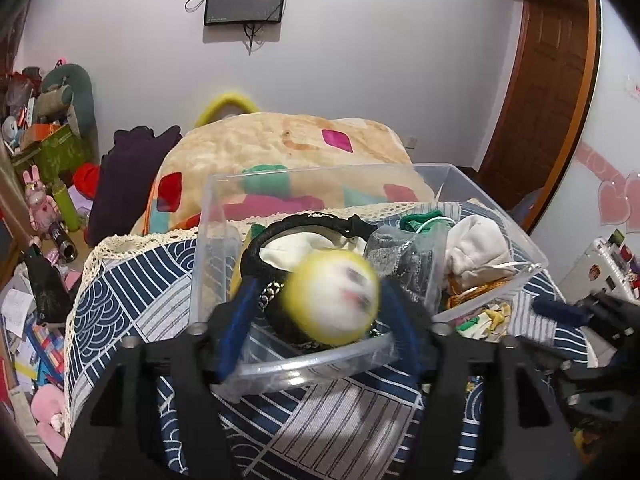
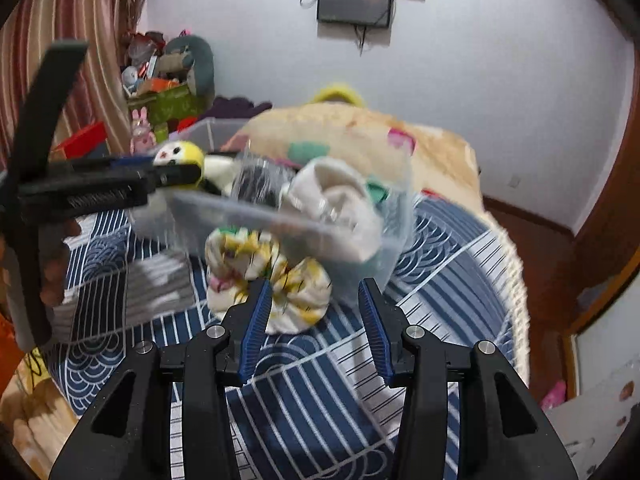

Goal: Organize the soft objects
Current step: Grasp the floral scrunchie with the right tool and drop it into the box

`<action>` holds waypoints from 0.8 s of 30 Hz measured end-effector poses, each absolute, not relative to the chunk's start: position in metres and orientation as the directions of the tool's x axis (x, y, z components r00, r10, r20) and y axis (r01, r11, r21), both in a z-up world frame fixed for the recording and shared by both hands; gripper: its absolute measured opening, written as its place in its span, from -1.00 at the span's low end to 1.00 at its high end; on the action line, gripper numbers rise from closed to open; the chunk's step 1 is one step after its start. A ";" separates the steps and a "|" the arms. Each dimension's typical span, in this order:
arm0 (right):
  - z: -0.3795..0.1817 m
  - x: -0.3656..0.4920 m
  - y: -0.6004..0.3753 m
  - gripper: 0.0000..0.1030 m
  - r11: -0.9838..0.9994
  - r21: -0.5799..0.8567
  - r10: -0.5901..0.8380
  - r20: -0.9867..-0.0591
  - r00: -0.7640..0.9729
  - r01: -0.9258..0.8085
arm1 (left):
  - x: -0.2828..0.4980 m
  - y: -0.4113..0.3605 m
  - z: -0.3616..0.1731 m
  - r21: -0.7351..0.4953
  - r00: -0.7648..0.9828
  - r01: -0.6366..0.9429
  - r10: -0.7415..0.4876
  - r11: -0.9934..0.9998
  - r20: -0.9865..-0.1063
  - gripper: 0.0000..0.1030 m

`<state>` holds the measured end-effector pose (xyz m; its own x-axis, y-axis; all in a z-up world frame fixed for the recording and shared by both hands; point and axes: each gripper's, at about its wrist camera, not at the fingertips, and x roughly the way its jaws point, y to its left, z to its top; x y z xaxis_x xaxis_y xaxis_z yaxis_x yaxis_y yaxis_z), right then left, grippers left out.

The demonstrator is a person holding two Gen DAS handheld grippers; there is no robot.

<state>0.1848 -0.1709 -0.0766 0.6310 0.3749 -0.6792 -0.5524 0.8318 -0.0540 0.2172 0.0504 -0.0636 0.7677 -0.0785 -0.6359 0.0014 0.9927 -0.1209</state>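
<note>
A clear plastic bin [image 1: 460,184] stands on the blue patterned tablecloth [image 1: 132,300], holding a black chain-strap bag [image 1: 256,256], a white cloth bundle [image 1: 476,248] and grey and green fabric. My left gripper [image 1: 320,288] hangs over the bin's near rim. A blurred round yellow plush with a white face [image 1: 334,300] lies between its fingers, with a gap on the left side; the pads do not press it. My right gripper [image 2: 314,284] is open, low over the table, just short of a white-and-yellow patterned cloth bundle [image 2: 296,300] beside the bin [image 2: 392,252].
A folded grey striped cloth [image 2: 160,280] lies left on the table. The lace table edge [image 2: 516,280] drops off at right. Behind is a bed with a patterned blanket [image 1: 280,148]. Toys and boxes [image 1: 56,148] clutter the left; a wooden door [image 1: 548,92] stands at right.
</note>
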 end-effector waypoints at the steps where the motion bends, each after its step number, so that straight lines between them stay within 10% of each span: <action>1: -0.079 0.186 -0.169 -0.19 0.830 -0.051 0.375 -0.685 0.624 -0.555 | 0.216 0.051 -0.063 -0.129 0.767 0.002 -0.085 0.992 -0.637 0.36; 10: -0.097 0.205 -0.148 -0.20 0.812 -0.057 0.353 -0.744 0.567 -0.580 | 0.201 0.046 -0.056 -0.085 0.784 0.026 -0.073 0.996 -0.616 0.37; 13: -0.100 0.203 -0.147 -0.72 0.805 -0.044 0.367 -0.746 0.555 -0.591 | 0.193 0.041 -0.054 -0.062 0.793 0.040 -0.070 0.997 -0.605 0.39; 24: -0.072 0.167 -0.164 -0.80 0.776 -0.042 0.451 -0.659 0.602 -0.629 | 0.168 0.040 -0.048 -0.087 0.814 0.069 -0.106 0.994 -0.571 0.47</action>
<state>0.1672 -0.1645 -0.0720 0.6017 0.4514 -0.6589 -0.6287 0.7765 -0.0421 0.1678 0.0399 -0.0482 0.8141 -0.1061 -0.5709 0.0687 0.9939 -0.0868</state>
